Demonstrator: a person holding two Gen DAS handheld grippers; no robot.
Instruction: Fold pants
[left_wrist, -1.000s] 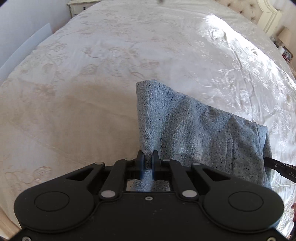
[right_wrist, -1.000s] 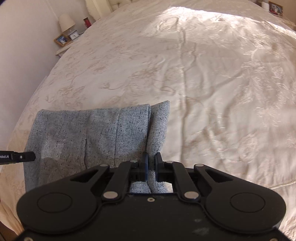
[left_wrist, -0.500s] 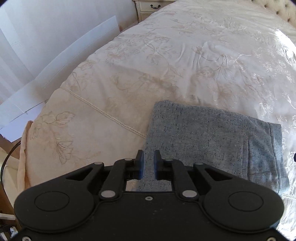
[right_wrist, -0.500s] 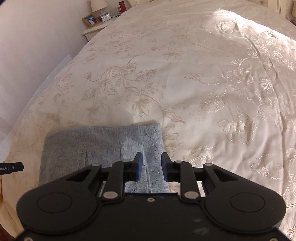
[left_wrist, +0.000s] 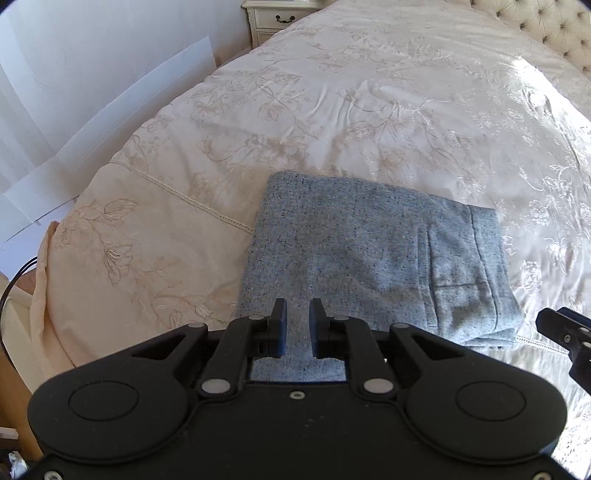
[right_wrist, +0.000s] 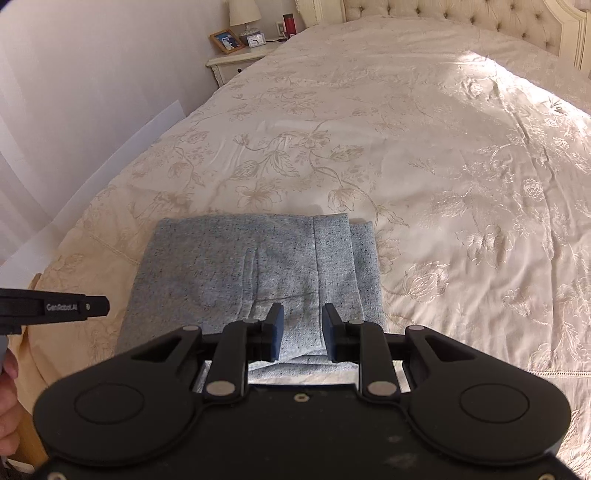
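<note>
The grey speckled pants (left_wrist: 369, 258) lie folded into a flat rectangle near the foot of the bed (left_wrist: 388, 110). In the right wrist view the same pants (right_wrist: 240, 273) show a pocket seam and a folded edge on their right side. My left gripper (left_wrist: 297, 328) hovers above the pants' near left part; its jaws are opening and nothing is pinched between them. My right gripper (right_wrist: 303, 332) hangs above the near right part of the pants, open, with the cloth lying loose below the gap. The left gripper's finger (right_wrist: 55, 306) pokes in from the left edge.
The cream embroidered bedspread (right_wrist: 406, 147) covers the whole bed, sunlit at the far right. A nightstand (right_wrist: 236, 62) with a lamp, photo frame and clock stands by the wall. White panels (left_wrist: 110, 110) lean on the wall left of the bed. A tufted headboard (right_wrist: 461, 18) is at the back.
Both grippers let go of the pants' edge and drew back toward the foot of the bed. The lifted fold now lies flat, and both pairs of jaws stand wider.
</note>
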